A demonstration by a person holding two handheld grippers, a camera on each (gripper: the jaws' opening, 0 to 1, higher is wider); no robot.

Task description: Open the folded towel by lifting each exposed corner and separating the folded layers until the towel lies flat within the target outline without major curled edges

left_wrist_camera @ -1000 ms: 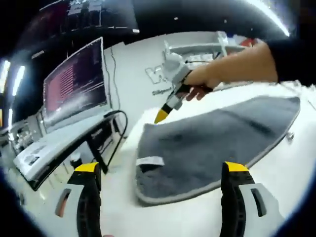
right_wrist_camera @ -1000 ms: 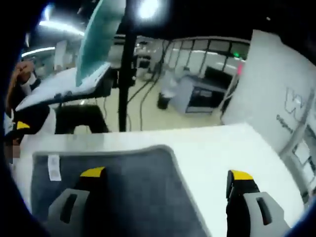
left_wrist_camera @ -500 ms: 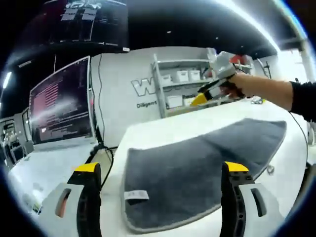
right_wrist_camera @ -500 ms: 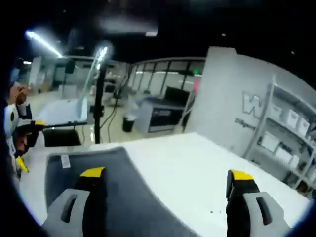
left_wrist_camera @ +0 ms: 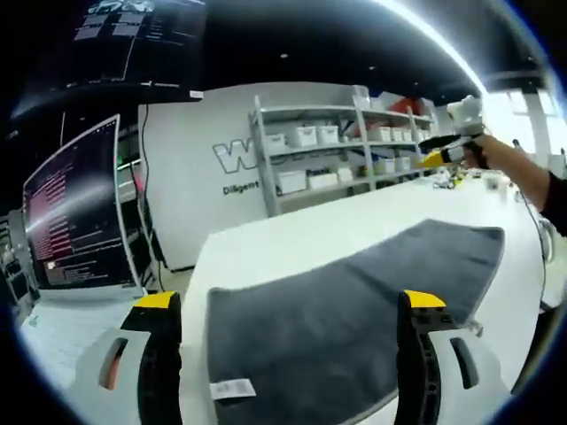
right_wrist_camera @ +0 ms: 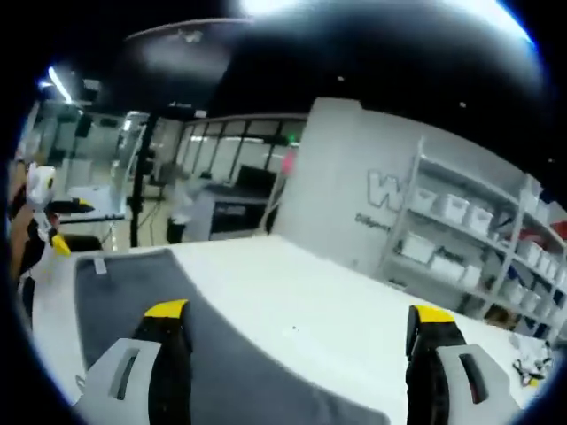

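White worktop (left_wrist_camera: 292, 235) standing in big dim room. Grey towel (left_wrist_camera: 354, 310) lying spread on worktop, reaching near edge, small white tag (left_wrist_camera: 232, 388) showing. Shelf rack (left_wrist_camera: 341, 142) with white boxes standing past far edge by white wall. Monitor (left_wrist_camera: 75, 217) glowing beside worktop. Left tool (left_wrist_camera: 288, 305) hanging wide open over towel, gripping nothing. Right tool (right_wrist_camera: 297, 314) also wide open, above worktop.

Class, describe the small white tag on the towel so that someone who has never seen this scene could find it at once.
Start at the white table and the grey towel spread over it. Go to the towel's corner by the left tool. The tag lies flat there, a small white label just inside the pale hem, the one white patch on the grey cloth.
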